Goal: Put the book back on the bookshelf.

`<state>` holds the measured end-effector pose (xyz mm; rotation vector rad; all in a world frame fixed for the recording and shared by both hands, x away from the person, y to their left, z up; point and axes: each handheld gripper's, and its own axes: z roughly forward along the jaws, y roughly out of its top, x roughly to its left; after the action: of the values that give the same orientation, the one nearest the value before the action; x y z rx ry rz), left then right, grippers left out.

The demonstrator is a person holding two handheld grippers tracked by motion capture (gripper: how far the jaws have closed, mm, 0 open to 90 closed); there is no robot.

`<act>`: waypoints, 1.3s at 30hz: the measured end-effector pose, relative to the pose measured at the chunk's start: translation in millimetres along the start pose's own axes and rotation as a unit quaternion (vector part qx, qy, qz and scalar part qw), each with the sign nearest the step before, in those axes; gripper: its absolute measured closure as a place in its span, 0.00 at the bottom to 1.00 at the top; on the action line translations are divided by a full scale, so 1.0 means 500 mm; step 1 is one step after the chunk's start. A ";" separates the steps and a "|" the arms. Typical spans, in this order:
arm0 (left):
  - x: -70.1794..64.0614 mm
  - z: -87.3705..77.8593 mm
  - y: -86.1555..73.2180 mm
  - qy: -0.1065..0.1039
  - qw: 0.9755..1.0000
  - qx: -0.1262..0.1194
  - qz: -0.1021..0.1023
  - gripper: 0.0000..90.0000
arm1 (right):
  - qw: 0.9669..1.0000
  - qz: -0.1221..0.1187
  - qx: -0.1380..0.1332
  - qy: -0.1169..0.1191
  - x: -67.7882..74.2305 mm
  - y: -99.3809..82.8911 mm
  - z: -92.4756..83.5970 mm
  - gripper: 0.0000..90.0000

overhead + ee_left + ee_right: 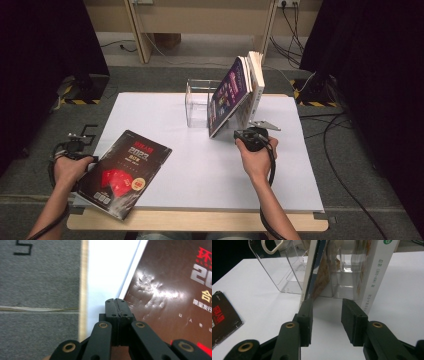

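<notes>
A dark book with red and white print lies at the table's front left, its near corner over the front edge. My left gripper is shut, and in the left gripper view its tips sit against the left edge of that book; I cannot tell whether they pinch the cover. My right gripper is open at the foot of the leaning books. Its left pad is by the bottom edge of a dark-covered book. Its right pad is beside a white-spined book.
A clear acrylic stand holds the leaning books at the back of the white table sheet. Grey carpet lies past the table's left edge. Cables run over the floor at the right.
</notes>
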<state>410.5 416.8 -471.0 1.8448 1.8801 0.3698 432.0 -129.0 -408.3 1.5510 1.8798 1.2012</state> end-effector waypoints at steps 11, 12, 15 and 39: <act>-0.002 0.011 0.012 0.019 0.999 -0.019 0.021 1.00 | 1.000 -0.003 0.017 0.003 0.000 -0.005 0.006 0.69; -0.002 0.016 0.014 0.019 0.999 -0.011 0.024 1.00 | 1.000 -0.003 0.020 0.003 -0.001 -0.007 0.008 0.69; -0.006 0.019 0.015 0.022 0.999 -0.006 0.028 1.00 | 1.000 -0.002 0.028 0.003 -0.004 -0.012 0.011 0.72; -0.129 0.015 -0.034 -0.041 0.995 -0.001 0.093 1.00 | 0.996 0.007 0.083 0.012 -0.006 -0.045 0.040 0.73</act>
<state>398.3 350.9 -476.9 2.0084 1.6591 0.3520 435.5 -125.0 -438.0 1.6443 2.0325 1.0969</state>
